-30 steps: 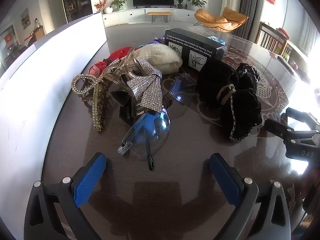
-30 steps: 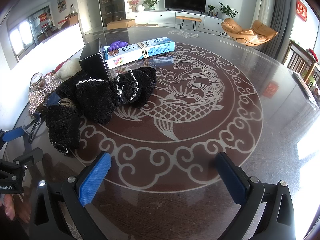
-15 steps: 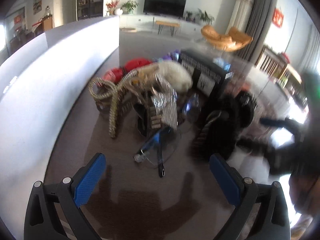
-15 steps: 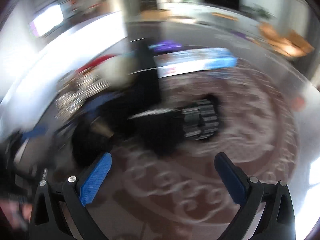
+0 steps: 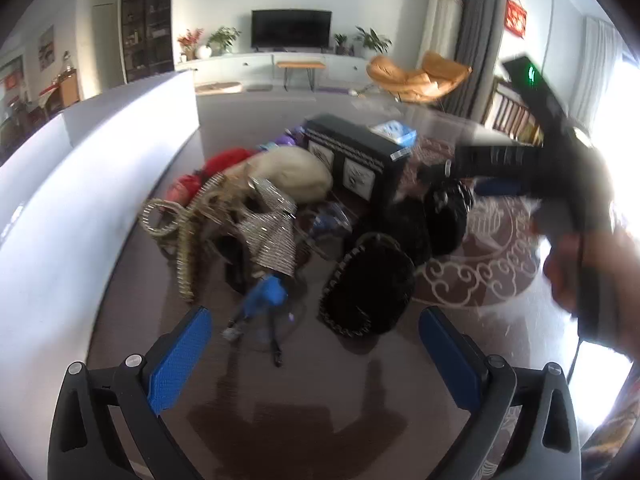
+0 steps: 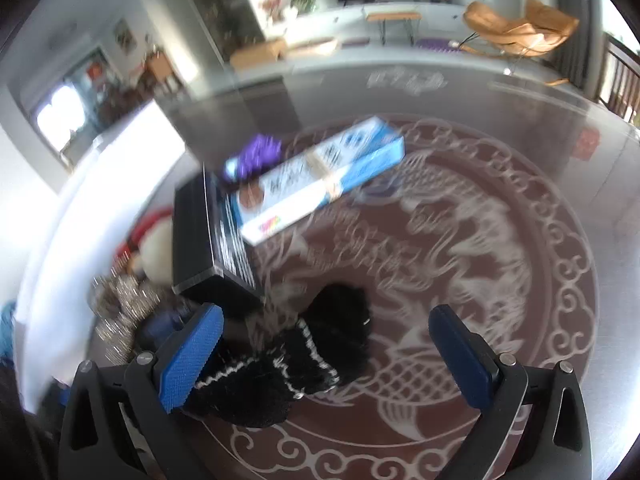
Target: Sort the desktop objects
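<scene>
The counter (image 6: pixel 560 208) with its white dragon inlay carries the whole pile along its left side, and the biggest change is on the right: a second ago the right gripper (image 6: pixel 326 354) looked out over open counter from low beside the pile, and now it has swung in over the black scrunchies (image 6: pixel 288 372), which lie between and just below its spread fingers. In the left view the right tool crosses the upper right, blurred, above the same dark heap (image 5: pixel 400 256).

The left gripper (image 5: pixel 314 354) has lifted and pulled back a little; its fingers are spread and hold nothing, with the glasses (image 5: pixel 260 312) just ahead of them.

The black box (image 6: pixel 208 240), the blue carton (image 6: pixel 320 184) leaning on it, the cream pouch (image 5: pixel 292 172) and the rhinestone clips (image 5: pixel 264 236) lie where they did.

I judge that sorting has hardly begun: nothing is yet separated, and the scrunchies look like the first pick. They are soft and tangled together, so a grab may drag a neighbour along.
</scene>
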Demonstrator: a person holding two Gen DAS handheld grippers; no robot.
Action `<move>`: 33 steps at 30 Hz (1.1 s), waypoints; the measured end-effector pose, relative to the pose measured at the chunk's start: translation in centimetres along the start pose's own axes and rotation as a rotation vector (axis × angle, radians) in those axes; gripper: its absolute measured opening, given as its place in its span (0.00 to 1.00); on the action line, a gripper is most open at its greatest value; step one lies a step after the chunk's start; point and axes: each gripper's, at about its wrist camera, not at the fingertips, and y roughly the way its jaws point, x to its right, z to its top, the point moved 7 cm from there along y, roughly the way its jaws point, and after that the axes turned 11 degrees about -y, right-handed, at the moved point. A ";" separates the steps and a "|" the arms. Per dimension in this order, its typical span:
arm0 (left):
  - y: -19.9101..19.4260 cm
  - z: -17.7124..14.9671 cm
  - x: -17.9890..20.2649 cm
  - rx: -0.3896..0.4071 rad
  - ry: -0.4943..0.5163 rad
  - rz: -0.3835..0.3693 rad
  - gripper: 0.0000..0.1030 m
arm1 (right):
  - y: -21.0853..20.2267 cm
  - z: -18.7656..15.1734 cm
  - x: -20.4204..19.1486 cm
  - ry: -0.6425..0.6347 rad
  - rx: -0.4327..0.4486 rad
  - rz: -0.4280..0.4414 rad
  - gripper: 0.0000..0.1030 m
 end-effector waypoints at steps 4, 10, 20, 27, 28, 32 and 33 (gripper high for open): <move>-0.8 1.3 -2.9 0.053 -0.143 -0.010 1.00 | -2.0 0.1 -2.4 -0.072 0.099 0.012 0.99; -1.0 1.6 -4.5 0.062 -0.203 0.006 1.00 | -1.0 1.1 -7.0 -0.249 0.075 0.007 1.00; -0.4 1.2 -3.3 0.034 -0.162 -0.037 1.00 | -2.0 -4.3 -6.7 -0.498 -0.010 -0.095 1.00; 3.9 -0.7 0.4 -0.101 0.020 -0.019 1.00 | -9.9 -8.6 -2.1 -0.385 0.081 -0.105 1.00; 4.2 -1.1 1.2 -0.120 0.056 -0.031 1.00 | -10.4 -9.6 -1.4 -0.358 0.084 -0.105 1.00; 2.9 -3.9 5.8 -0.201 0.221 -0.226 1.00 | -11.3 -13.1 0.6 -0.287 0.075 -0.128 1.00; 2.4 -4.6 6.7 -0.222 0.241 -0.271 1.00 | -11.2 -14.0 1.2 -0.267 0.064 -0.133 1.00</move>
